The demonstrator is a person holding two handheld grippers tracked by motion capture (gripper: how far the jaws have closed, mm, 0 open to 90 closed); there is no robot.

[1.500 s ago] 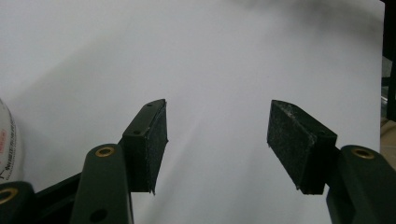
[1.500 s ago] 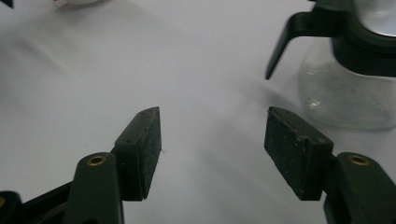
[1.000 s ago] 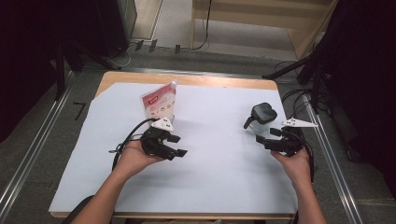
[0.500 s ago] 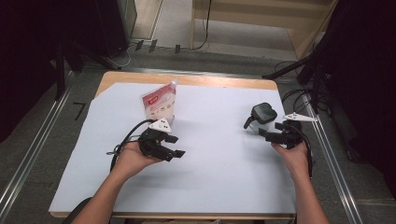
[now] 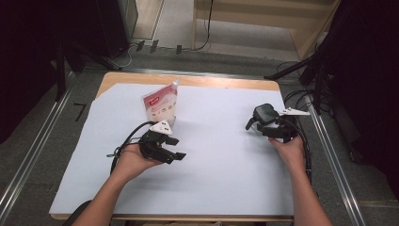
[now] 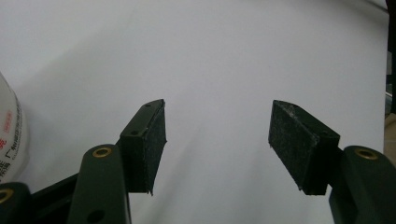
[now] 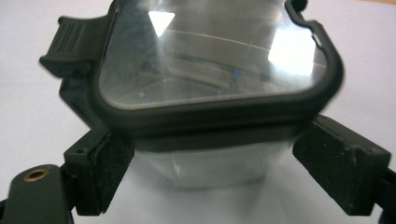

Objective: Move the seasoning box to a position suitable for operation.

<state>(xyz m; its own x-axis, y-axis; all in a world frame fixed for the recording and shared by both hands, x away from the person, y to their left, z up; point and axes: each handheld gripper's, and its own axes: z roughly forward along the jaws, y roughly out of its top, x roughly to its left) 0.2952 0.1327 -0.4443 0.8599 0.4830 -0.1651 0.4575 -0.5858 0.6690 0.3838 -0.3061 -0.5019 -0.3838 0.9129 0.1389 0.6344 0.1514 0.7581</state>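
A white sheet covers the wooden counter, with dark floor and cables around it. Toward the left, near the far edge, a red-and-white pouch stands upright, and just in front of it the left gripper rests in the person's hand with its jaws spread and nothing but bare sheet between them. Over on the right lies a small container with a black-framed clear lid and a latch tab at one side. The right gripper has its jaws on either side of the container's clear lower body; they have just been opening, and the pads look to stand just clear of its walls rather than pressing. The container looks like stiff, light plastic, smooth and probably slippery on the clear walls. The firm black rim likely offers the surer hold, pinched across its short sides.
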